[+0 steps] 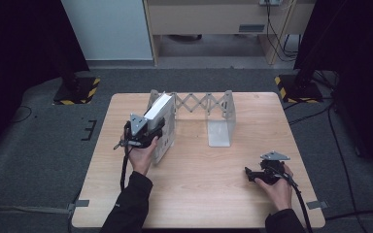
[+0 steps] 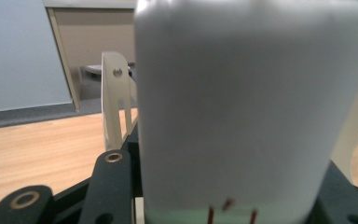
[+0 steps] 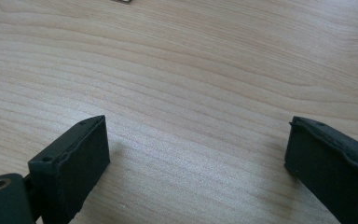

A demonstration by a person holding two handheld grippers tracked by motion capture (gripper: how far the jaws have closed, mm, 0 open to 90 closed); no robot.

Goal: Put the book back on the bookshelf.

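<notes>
White book (image 1: pixel 161 116) upright, clamped in the left gripper (image 1: pixel 148 136) beside the rack's (image 1: pixel 201 103) left end.

You're in a lab-like recording space. Dark curtains (image 1: pixel 19 43), hazard-striped stand bases (image 1: pixel 77 91) and floor cables (image 1: pixel 315 116) surround your wooden table (image 1: pixel 199 194).

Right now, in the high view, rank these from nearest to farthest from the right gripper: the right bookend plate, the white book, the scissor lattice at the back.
Measured from the right gripper, at the table's near right:
1. Right bookend plate, ahead and slightly left, mid-table.
2. Scissor lattice, behind that plate, along the far edge.
3. White book, far left, held in the left gripper.
</notes>
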